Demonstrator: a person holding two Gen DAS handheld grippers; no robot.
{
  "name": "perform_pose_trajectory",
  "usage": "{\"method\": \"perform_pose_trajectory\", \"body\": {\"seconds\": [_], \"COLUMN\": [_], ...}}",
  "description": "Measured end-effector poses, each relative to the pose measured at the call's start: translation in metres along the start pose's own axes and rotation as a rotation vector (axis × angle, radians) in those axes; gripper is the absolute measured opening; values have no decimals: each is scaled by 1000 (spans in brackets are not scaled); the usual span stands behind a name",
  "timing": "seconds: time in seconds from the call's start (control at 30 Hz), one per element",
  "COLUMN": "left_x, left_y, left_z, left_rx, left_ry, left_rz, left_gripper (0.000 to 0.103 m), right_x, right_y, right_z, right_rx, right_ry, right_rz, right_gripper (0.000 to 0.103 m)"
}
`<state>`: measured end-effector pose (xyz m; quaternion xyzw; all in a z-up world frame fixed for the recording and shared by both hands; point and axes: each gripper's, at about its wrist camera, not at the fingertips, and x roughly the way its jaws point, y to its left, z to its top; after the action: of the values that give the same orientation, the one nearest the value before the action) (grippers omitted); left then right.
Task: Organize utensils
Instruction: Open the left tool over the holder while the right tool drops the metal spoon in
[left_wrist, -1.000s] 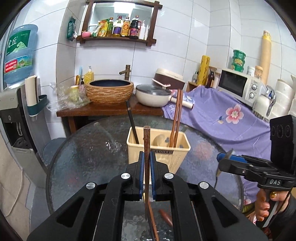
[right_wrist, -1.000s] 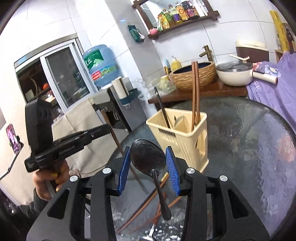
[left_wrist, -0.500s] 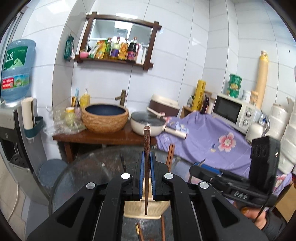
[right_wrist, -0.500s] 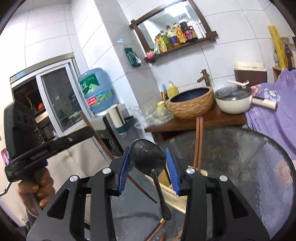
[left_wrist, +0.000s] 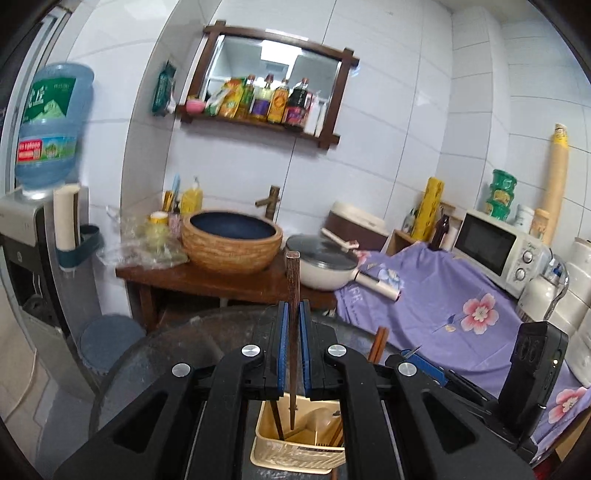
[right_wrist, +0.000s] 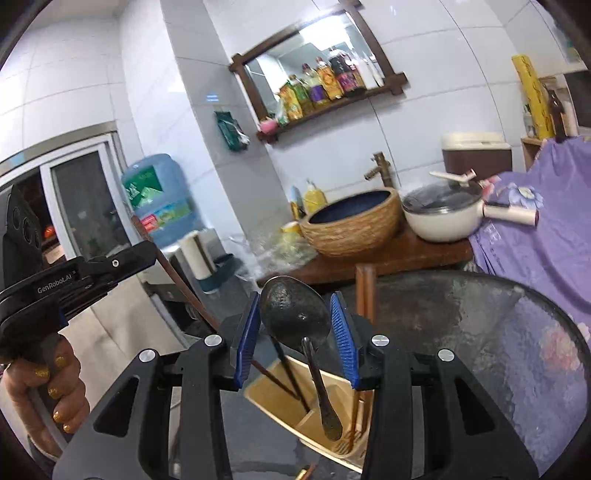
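- Utensil holder (left_wrist: 295, 448): cream plastic, light, easily tipped; stands on glass bench (right_wrist: 517, 332).
- Spoon (right_wrist: 295, 317): dark metal, stiff, slippery; right gripper (right_wrist: 297, 332) fingers part-open, clamped on the bowl, above holder.
- Chopstick (left_wrist: 293, 314): wooden, light, rigid; left gripper (left_wrist: 291, 347) fingers pinched on its shaft, tip over holder.

The caddy (left_wrist: 295, 448) is mostly hidden behind the left gripper (left_wrist: 291, 347). Inside the caddy, the chopstick (left_wrist: 292, 332) tip's compartment cannot be told. Bottle labels on the shelf (left_wrist: 258, 123) behind it are too small to read.
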<state>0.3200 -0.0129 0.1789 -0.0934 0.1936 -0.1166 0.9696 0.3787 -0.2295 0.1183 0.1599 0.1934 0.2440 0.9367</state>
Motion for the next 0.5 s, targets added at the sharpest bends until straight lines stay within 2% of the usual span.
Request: {"method": "perform_pose_trajectory", "body": {"seconds": [0.23, 0.5], "left_x": [28, 49], "left_y": [7, 9], "left_z": [-34, -62], "left_rx": [15, 31], "left_ry": [85, 158], "left_rz": [11, 20], "left_gripper": [6, 6], "right_x": [21, 28], "right_y": [-14, -18], "right_z": [-36, -60], "right_rx": [-5, -39], "right_ry": [59, 107], "right_rz": [-29, -70], "right_gripper": [39, 39]}}
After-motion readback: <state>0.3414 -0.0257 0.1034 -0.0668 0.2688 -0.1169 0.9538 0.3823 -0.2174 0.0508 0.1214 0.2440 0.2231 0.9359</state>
